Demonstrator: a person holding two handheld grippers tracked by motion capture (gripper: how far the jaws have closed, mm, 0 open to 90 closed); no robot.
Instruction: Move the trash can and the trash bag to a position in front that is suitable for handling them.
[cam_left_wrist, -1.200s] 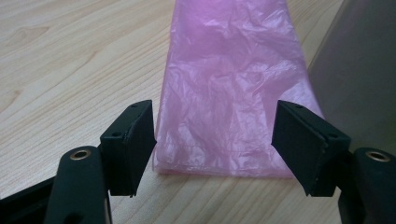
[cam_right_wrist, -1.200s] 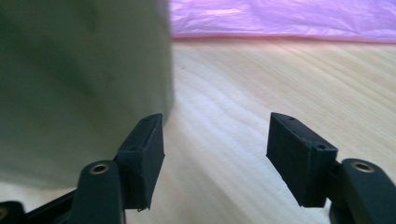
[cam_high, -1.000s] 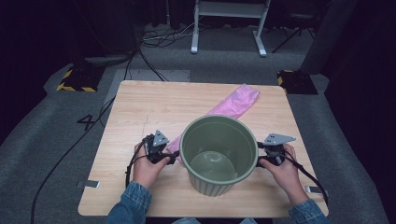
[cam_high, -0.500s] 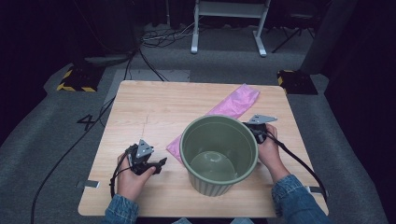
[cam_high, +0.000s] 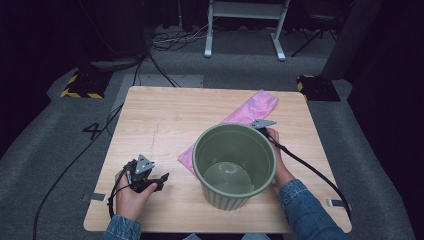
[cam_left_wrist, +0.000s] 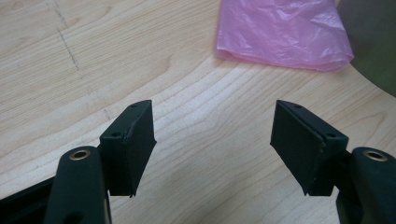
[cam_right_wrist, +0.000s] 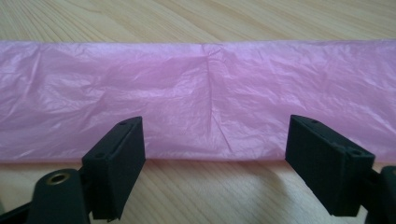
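A ribbed green bucket stands upright on the wooden table, front right of centre. A flat pink plastic bag lies diagonally behind it, one end tucked by the bucket's left side. My left gripper hovers low at the front left, open and empty, its jaws aimed at the bag's near end. My right gripper sits behind the bucket's rim. Its jaws have just been opening and stand wide just short of the bag's edge, gripping nothing.
The bucket's wall shows at the top right of the left gripper view. Cables trail from both grippers off the table's front. On the grey floor beyond the table are black cables and a white stand.
Both grippers left the bucket's sides. The left hand drew away to the front left. The right hand travelled along the bucket to its far side, up to the pink bag.
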